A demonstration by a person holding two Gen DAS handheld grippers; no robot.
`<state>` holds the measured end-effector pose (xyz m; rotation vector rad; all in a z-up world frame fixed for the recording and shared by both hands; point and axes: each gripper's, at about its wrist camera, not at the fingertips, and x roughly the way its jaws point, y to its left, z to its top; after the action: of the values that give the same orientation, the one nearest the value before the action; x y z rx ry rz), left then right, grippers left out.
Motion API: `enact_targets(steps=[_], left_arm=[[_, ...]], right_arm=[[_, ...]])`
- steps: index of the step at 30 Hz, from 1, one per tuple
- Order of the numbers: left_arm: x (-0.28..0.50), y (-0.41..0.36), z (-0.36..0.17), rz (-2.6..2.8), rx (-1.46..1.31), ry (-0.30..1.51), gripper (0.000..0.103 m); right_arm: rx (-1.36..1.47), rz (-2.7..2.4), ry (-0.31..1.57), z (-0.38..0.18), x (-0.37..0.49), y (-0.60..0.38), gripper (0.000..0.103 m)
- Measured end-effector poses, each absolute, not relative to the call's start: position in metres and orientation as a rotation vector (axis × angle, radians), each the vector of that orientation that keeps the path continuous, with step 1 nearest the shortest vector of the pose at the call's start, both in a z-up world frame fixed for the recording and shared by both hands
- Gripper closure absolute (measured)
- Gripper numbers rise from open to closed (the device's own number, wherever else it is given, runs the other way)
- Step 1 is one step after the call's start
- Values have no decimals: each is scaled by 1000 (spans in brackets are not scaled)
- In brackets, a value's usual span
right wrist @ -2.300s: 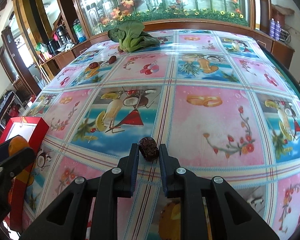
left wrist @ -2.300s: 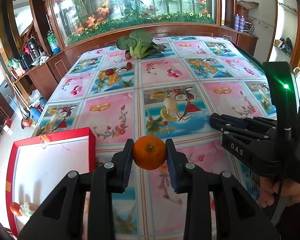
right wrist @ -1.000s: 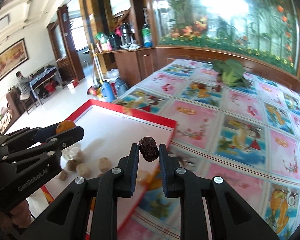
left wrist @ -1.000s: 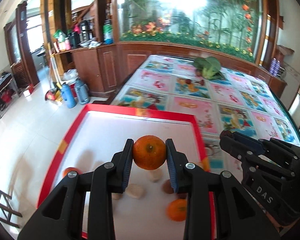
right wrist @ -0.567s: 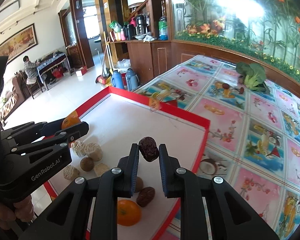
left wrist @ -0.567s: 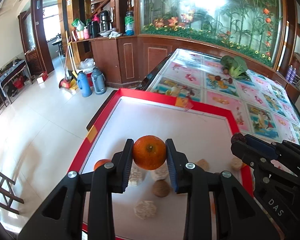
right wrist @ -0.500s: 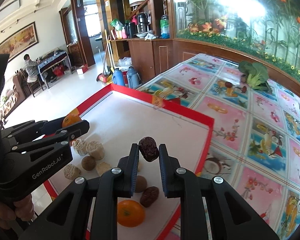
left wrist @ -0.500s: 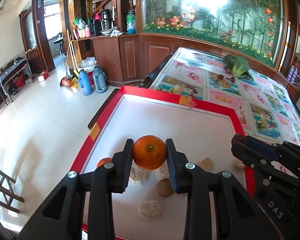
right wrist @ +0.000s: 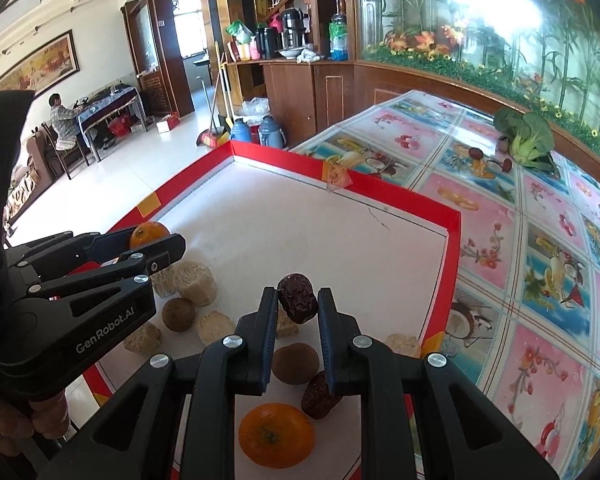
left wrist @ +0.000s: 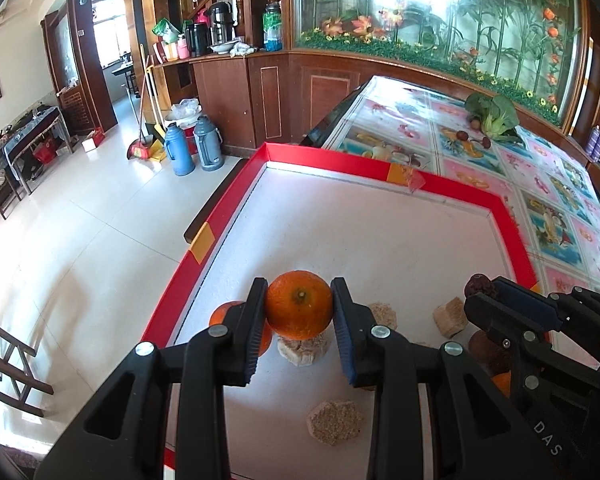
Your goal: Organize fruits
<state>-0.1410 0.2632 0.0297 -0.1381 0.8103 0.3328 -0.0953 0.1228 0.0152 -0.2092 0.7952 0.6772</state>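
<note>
The left gripper was clamped on an orange, held above the red-rimmed tray toward its 9 o'clock side, with a second orange just beside its left finger. At 3 o'clock from it, the right gripper was pinching a dark red date over the tray's near part (several tan blocks lay scattered below). Beneath lay another date and a loose orange. A leafy green sat at 1 o'clock on the tablecloth.

Black tongs, an orange tangerine, a date that looks dark maroon, a red-rimmed white tray, and a tabletop of pink-and-blue fruit squares.
</note>
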Motion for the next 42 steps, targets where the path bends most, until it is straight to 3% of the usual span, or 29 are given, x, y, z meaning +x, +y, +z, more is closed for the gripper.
enact_targets(steps=[14, 17, 18, 21, 24, 27, 31, 38, 42], left_arm=[[-140, 254, 28, 355, -98, 815, 68], [-139, 252, 28, 364, -91, 817, 68], [-138, 252, 28, 367, -89, 820, 64], [-137, 246, 26, 362, -64, 826, 41], [-138, 241, 27, 367, -40, 821, 41], [-137, 239, 28, 363, -42, 828, 41], [-137, 235, 30, 370, -42, 828, 28], [-136, 225, 38, 375, -29, 807, 20], [-135, 222, 42, 389, -31, 803, 18]], right_arm=[[-191, 672, 804, 8, -97, 115, 84], [-190, 676, 793, 7, -99, 113, 77], [-185, 682, 788, 7, -100, 112, 76], [-164, 694, 789, 6, -99, 107, 72], [-107, 721, 782, 9, -97, 98, 69], [-47, 735, 762, 12, -96, 88, 60], [35, 758, 739, 16, -92, 72, 58], [123, 769, 718, 19, -85, 57, 47], [142, 747, 716, 20, -82, 52, 47]])
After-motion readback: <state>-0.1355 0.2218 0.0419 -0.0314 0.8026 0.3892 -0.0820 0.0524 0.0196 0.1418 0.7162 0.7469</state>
